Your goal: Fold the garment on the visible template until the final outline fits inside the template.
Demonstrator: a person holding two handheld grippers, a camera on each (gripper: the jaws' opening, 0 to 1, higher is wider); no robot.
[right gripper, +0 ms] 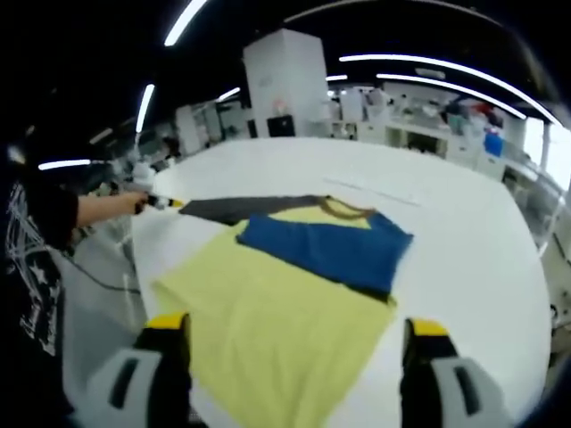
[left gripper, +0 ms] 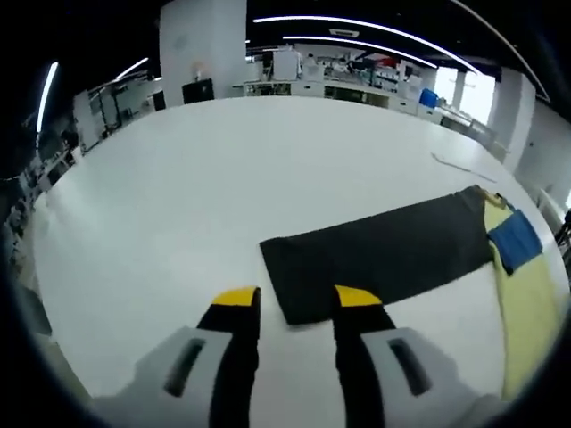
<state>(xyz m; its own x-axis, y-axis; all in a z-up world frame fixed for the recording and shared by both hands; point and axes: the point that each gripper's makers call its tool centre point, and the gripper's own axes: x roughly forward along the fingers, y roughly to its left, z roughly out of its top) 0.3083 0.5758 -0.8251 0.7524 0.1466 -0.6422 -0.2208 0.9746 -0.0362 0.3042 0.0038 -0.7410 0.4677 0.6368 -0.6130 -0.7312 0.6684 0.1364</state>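
The garment (right gripper: 268, 330), yellow with a blue panel (right gripper: 326, 250) folded across it, is seen spread flat on the white table (right gripper: 473, 267) in the right gripper view, partly over the dark template (right gripper: 232, 209), whose strip runs out toward ten o'clock. The right gripper (right gripper: 294, 343) is held above the near yellow hem with jaws wide apart and empty, probably so that the edge can be taken for the next fold. In the left gripper view the left gripper (left gripper: 294, 303) is poised at the template's (left gripper: 375, 259) free short end, jaws parted with nothing between them; the garment (left gripper: 522, 294) lies at three o'clock. Bare tabletop is left around the cloth from twelve to three o'clock for moving.
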